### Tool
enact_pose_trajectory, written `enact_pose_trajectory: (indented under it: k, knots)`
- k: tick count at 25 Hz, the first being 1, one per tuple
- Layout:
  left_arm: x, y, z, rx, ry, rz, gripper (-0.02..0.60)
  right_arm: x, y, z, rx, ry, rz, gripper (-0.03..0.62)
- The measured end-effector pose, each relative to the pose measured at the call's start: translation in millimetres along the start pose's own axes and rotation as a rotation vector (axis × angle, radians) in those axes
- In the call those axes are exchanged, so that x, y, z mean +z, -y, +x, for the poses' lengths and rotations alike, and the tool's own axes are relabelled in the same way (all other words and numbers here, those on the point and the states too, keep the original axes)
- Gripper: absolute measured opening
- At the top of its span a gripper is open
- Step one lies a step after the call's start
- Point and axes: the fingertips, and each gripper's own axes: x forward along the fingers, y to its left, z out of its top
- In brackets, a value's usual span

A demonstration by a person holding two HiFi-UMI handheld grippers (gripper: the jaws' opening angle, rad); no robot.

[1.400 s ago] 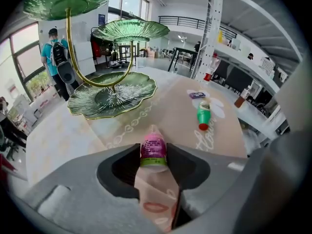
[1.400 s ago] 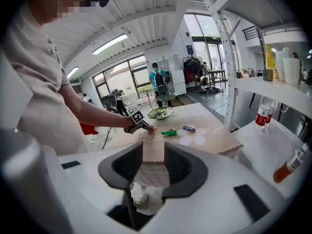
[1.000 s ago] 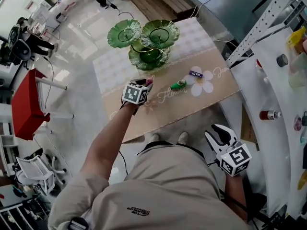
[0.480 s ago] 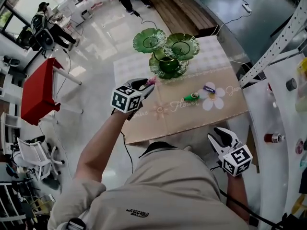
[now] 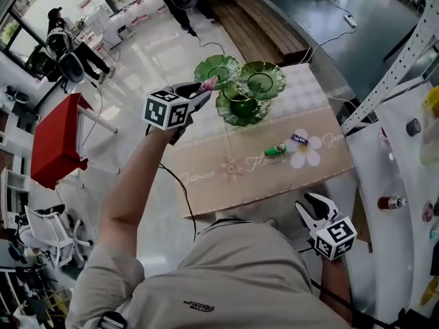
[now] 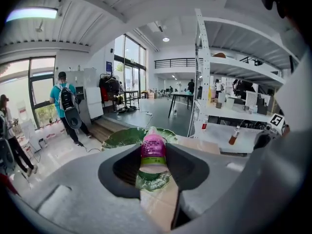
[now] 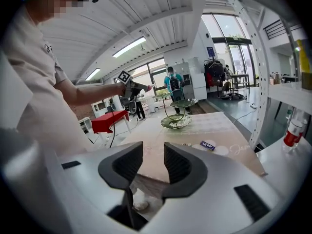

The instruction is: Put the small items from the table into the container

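My left gripper point(image 5: 199, 88) is raised beside the green tiered glass dish stand point(image 5: 241, 88) and is shut on a small pink bottle point(image 6: 153, 149) with a green band; the same pink bottle point(image 5: 206, 83) pokes out toward the left upper dish. The lower dish point(image 6: 152, 180) shows under the jaws. On the tablecloth lie a small green bottle point(image 5: 276, 150) and a purple wrapped item point(image 5: 300, 140). My right gripper point(image 5: 312, 208) hangs low off the table's near right corner, open and empty. The right gripper view also shows the stand point(image 7: 176, 112) and the purple item point(image 7: 208, 145).
The table point(image 5: 226, 184) carries a beige floral cloth. A white shelf point(image 5: 405, 156) with bottles runs along the right. A red table point(image 5: 55, 139) and white chairs stand on the left floor. People stand far off near the windows.
My left gripper has risen with the pink bottle from just above the tablecloth up to the level of the stand's upper dishes. The right gripper has hardly moved.
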Motion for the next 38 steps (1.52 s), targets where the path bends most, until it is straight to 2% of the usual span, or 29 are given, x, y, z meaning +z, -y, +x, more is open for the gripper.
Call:
enact_pose_trajectory:
  k: [4, 13, 23, 29, 38]
  knots:
    - [16.7, -25.1, 22.4, 0.009, -0.023, 0.036, 0.160, -7.1, -1.5, -4.3, -0.035, -0.002, 0.030, 0.146]
    - [9.9, -65.5, 84.8, 0.020, -0.147, 0.123, 0.160, -19.8, -6.1, -16.7, -0.130, 0.000, 0.081, 0.144]
    - [-5.0, -70.1, 122.0, 0.003, -0.242, 0.204, 0.161, -26.3, -20.3, -20.8, -0.197, -0.004, 0.120, 0.146]
    - [-6.3, -73.7, 123.2, -0.006, -0.234, 0.210, 0.164, -27.0, -30.6, -15.4, -0.209, -0.012, 0.127, 0.146]
    - [-6.0, -63.1, 104.5, -0.072, -0.190, 0.225, 0.181, -24.4, -47.7, -2.4, -0.205, -0.023, 0.116, 0.144]
